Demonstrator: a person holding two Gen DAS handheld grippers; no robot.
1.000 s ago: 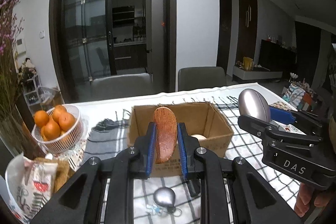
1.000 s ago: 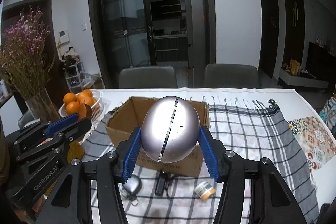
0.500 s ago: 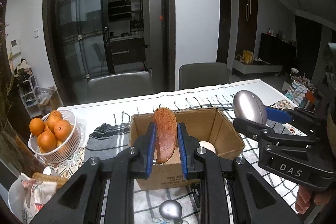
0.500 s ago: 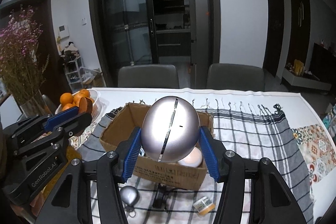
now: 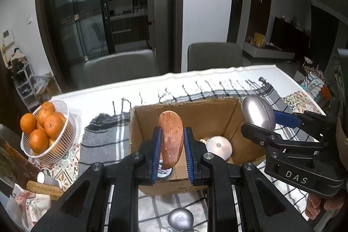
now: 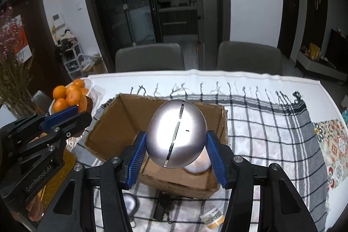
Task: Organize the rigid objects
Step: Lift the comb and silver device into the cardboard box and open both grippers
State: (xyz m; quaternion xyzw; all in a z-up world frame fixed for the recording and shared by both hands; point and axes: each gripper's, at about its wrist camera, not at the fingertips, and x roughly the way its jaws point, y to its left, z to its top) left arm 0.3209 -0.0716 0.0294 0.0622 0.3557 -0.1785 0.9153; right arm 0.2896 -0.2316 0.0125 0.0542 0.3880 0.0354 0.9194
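My left gripper (image 5: 171,140) is shut on a flat brown wooden piece (image 5: 170,140) and holds it above the open cardboard box (image 5: 150,116). My right gripper (image 6: 176,146) is shut on a silver egg-shaped object (image 6: 176,136), held over the box (image 6: 130,110); it shows at the right of the left wrist view (image 5: 257,114). Inside the box lie a white round object (image 5: 218,146) and a small labelled tin (image 5: 164,171).
A white basket of oranges (image 5: 46,129) stands left of the box. On the checked cloth (image 6: 271,119) before the box lie a small silver object (image 5: 180,220), a black item (image 6: 162,204) and a small yellow jar (image 6: 212,219). Two chairs stand behind the table. Dried flowers (image 6: 13,71) stand at far left.
Both grippers have moved forward over the box with their objects, so I look further down into it. Their grips have not changed.
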